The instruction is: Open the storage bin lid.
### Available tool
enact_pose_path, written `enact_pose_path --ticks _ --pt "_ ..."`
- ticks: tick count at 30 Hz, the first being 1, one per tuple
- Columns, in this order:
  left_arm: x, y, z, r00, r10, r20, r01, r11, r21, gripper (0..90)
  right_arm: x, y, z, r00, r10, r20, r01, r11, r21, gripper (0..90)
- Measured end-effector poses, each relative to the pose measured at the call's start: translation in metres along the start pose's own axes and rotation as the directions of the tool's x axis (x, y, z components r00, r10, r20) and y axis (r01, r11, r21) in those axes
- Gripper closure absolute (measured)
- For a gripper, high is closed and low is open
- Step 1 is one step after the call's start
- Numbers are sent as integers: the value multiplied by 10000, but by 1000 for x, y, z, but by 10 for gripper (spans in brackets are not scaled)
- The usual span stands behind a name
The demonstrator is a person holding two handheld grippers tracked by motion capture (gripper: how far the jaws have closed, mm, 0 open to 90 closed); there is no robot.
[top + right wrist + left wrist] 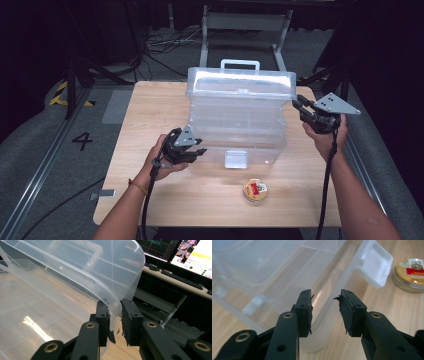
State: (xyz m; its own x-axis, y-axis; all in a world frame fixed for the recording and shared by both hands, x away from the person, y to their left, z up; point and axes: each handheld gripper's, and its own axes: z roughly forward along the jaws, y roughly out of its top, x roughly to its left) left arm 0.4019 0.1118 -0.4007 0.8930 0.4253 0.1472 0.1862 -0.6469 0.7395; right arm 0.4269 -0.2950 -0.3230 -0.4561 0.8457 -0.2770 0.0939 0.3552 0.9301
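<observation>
A clear plastic storage box (240,120) with a white carry handle (240,63) stands near the middle of a light wooden table (150,110), its lid raised on the right side. The right gripper (298,104) — held at the box's upper right corner — has the curved edge of the lid (110,287) between its jaws in the right gripper view; the left pad (108,317) lies against the plastic, while a narrow gap shows at the other, so whether the lid is firmly pinched cannot be told. The left gripper (199,146) sits at the box's lower left front corner, jaws parted with nothing clamped; in the left gripper view that rounded corner lies just beyond the fingertips. The box's white front latch (374,266) hangs open — and a small round gold tin (255,190) with a red label rests on the table in front of the box, apart from both grippers.
</observation>
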Motion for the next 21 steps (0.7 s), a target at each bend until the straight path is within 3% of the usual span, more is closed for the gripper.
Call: enact_pose_path --ticks 3,4,6,8,10,14,16,21 --pt "0 13 9 9983 364 447 -391 9974 601 610 -4 3 0 9998 218 -32 -218 9998 -23 818" --pt "0 17 13 9972 480 575 -529 9949 858 609 -6 4 -2 9990 434 -123 -435 9990 -126 875" --pt "-1 23 21 9948 863 549 -933 9855 1416 605 -9 6 -2 9980 557 -312 -565 9981 -241 900" --pt "-2 24 27 9939 942 566 -1025 9801 1700 640 -6 6 5 9996 69 -282 -60 9994 330 899" --pt "-2 23 31 9933 966 641 -1061 9804 1661 734 -2 4 11 9992 -98 -379 115 9990 443 889" --pt "-3 21 31 9930 1002 622 -1083 9834 1453 745 1 7 14 9997 -80 -213 86 9996 259 875" --pt "-2 21 31 9926 1026 656 -1117 9816 1550 752 -2 10 15 9996 78 -269 -71 9997 247 875" --pt "0 20 31 9904 1093 842 -1207 9822 1442 761 -8 18 20 9999 -139 -73 142 9994 325 861"
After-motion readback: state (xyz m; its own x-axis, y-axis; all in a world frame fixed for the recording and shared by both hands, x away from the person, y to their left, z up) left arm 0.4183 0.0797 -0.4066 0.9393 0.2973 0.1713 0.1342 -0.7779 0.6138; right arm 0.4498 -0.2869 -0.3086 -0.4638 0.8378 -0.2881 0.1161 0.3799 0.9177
